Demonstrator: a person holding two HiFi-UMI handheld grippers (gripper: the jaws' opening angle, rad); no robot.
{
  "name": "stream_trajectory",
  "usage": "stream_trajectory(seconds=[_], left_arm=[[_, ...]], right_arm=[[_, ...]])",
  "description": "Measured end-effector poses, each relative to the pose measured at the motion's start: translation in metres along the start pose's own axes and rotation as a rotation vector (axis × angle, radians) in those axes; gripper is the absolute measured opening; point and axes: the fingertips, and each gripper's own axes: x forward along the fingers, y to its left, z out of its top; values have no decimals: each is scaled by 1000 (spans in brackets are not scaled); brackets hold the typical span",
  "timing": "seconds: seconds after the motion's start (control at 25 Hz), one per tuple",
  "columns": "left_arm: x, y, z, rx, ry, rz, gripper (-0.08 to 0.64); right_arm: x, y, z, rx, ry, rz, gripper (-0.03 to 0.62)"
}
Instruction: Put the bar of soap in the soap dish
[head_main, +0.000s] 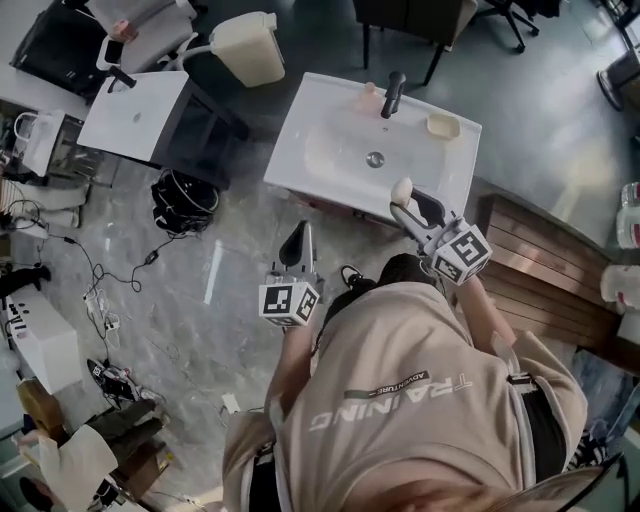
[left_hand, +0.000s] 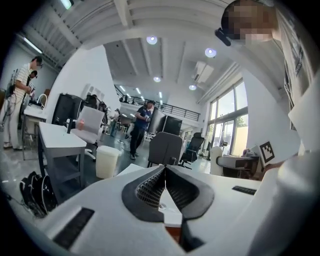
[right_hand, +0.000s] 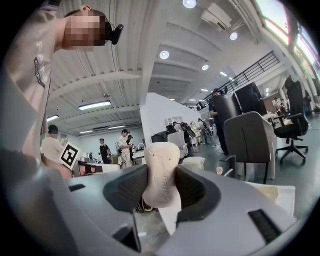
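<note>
A cream bar of soap (head_main: 402, 189) stands upright between the jaws of my right gripper (head_main: 403, 203), which is shut on it over the front right rim of the white sink (head_main: 320, 110). In the right gripper view the soap (right_hand: 162, 170) fills the gap of the right gripper (right_hand: 162, 189). The cream soap dish (head_main: 443, 125) sits on the sink's back right corner, right of the black faucet (head_main: 393, 94). My left gripper (head_main: 298, 243) hangs over the floor left of the sink's front, shut with nothing in it. Its jaws meet in the left gripper view (left_hand: 164, 172).
A pink object (head_main: 370, 92) lies left of the faucet. A white bin (head_main: 248, 47) and a white desk (head_main: 135, 112) stand left of the sink, with a black bag (head_main: 185, 201) and cables on the floor. A wooden bench (head_main: 540, 250) is at right.
</note>
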Motion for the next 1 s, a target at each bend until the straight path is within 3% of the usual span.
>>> stream_trajectory(seconds=[0.16, 0.36, 0.68, 0.84, 1.0], left_arm=[[10, 18, -4, -91, 6, -18, 11], [48, 46, -12, -103, 41, -17, 11], [126, 56, 26, 44, 93, -75, 11], [175, 30, 47, 129, 112, -152, 11], [220, 5, 48, 137, 115, -231, 11]], right_arm=[[9, -3, -18, 49, 76, -25, 163], [49, -34, -41, 56, 130, -24, 163], [95, -85, -24, 11, 83, -23, 163], [97, -118, -8, 8, 80, -42, 163], [91, -151, -8, -3, 89, -86, 163]])
